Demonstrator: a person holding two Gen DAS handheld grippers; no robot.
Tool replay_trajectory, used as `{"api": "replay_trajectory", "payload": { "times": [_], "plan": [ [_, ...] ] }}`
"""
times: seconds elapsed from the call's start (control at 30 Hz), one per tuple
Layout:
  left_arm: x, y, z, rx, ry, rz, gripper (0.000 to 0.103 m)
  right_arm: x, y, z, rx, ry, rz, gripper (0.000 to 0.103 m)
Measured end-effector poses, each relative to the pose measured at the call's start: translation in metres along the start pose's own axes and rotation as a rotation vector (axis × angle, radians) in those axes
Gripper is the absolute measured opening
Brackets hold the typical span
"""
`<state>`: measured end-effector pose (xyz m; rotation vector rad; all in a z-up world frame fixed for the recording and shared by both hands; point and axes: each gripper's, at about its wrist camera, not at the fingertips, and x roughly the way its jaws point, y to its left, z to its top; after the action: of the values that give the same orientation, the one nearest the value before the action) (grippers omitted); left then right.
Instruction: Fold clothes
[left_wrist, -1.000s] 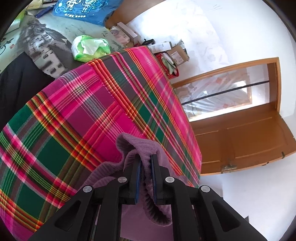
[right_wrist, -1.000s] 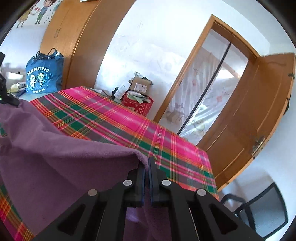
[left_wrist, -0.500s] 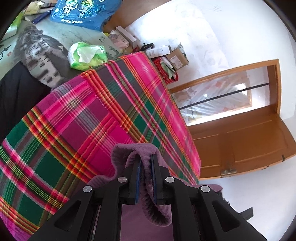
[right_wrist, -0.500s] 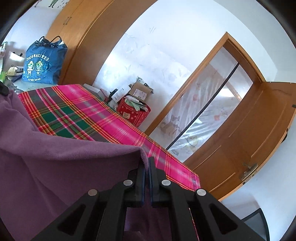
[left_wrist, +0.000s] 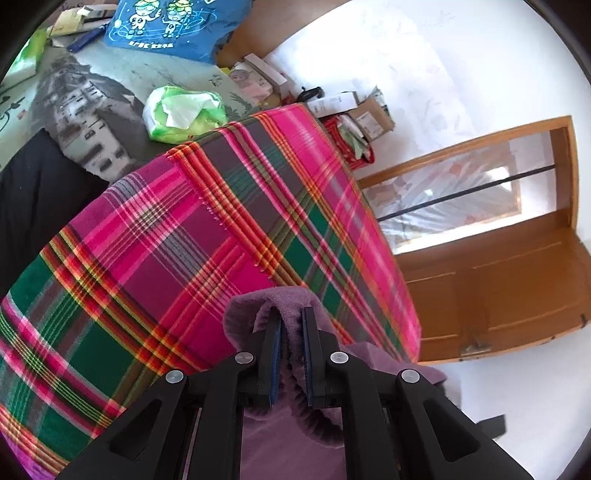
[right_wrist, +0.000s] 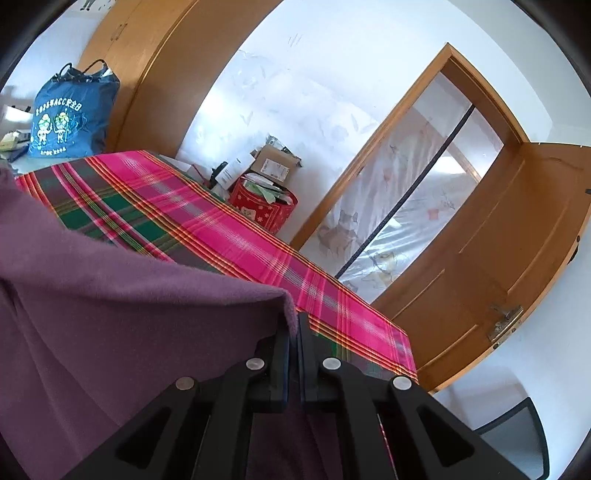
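A purple fleece garment (right_wrist: 122, 325) is held up over a table covered by a pink, green and red plaid cloth (left_wrist: 177, 258). My left gripper (left_wrist: 291, 314) is shut on a thick bunched edge of the garment (left_wrist: 255, 306), which folds over its fingertips. My right gripper (right_wrist: 294, 317) is shut on another corner of the same garment, whose cloth stretches away to the left and hides the near part of the plaid cloth (right_wrist: 207, 221). The lower part of the garment hangs out of sight below both grippers.
A blue printed bag (left_wrist: 173, 26), a green and white plastic bag (left_wrist: 181, 112) and a dark cloth (left_wrist: 33, 192) lie beyond the plaid cloth. Boxes and a red bin (right_wrist: 264, 203) stand by the wall. An open wooden door (right_wrist: 517, 236) and a chair (right_wrist: 513, 432) are at the right.
The right gripper has carried its purple corner sideways along the table, so the doorway and door fill more of its view. The left gripper has barely moved. Both grips are unchanged.
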<state>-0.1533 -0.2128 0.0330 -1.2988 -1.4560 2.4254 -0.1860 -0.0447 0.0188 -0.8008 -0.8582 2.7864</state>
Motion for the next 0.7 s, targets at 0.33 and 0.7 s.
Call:
{"api": "replay_trajectory", "payload": {
  "times": [0.33,0.7],
  "plan": [
    [-0.006,-0.035,0.003,0.106,0.035,0.034,0.011,-0.028,-0.032,0.029,0.005,0.015,-0.027,0.003],
    [-0.015,-0.057,0.011,0.188,0.051,0.082,0.011,-0.03,-0.055,0.076,0.093,0.078,-0.019,0.003]
  ]
}}
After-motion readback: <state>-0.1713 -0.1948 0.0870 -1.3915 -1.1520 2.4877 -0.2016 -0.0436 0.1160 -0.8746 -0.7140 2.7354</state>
